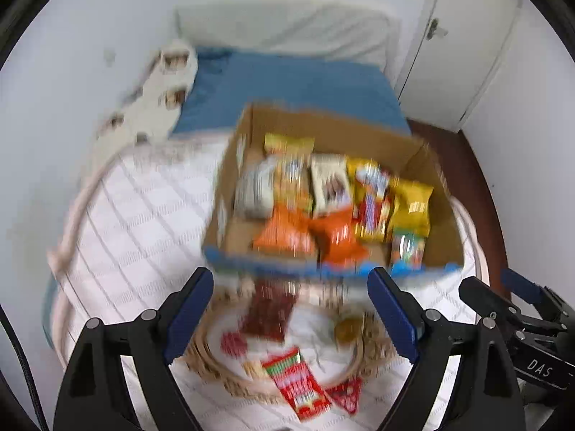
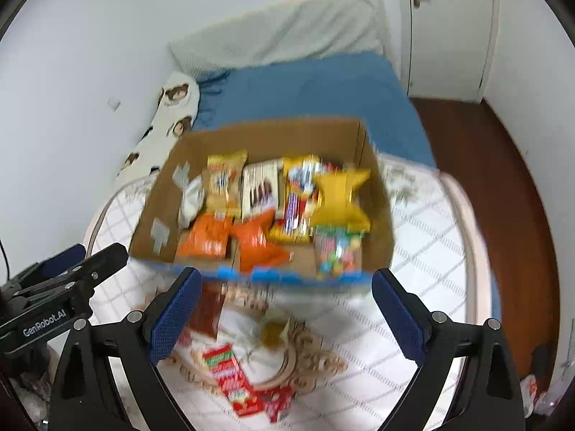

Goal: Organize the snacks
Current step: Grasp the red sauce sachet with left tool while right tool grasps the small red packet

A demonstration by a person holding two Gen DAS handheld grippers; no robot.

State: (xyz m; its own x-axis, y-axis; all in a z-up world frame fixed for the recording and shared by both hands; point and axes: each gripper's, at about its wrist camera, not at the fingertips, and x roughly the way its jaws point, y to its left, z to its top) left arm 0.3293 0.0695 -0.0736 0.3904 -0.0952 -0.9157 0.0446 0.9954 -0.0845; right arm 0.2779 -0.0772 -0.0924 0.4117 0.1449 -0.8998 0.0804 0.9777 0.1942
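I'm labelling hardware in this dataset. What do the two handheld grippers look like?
Both match: black frames with round silver rivets and blue textured fingers. The left gripper body reads "GenRobot.AI"; the right gripper body reads "DAS". A black cable runs beside the left gripper.

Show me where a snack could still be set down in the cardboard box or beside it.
In the cardboard box, bare floor shows at the near left corner, before the orange packets, and a small gap between them and the candy bag. The rest is packed. Outside, the white quilt left of the box is free; the woven tray near both open grippers holds loose snacks.
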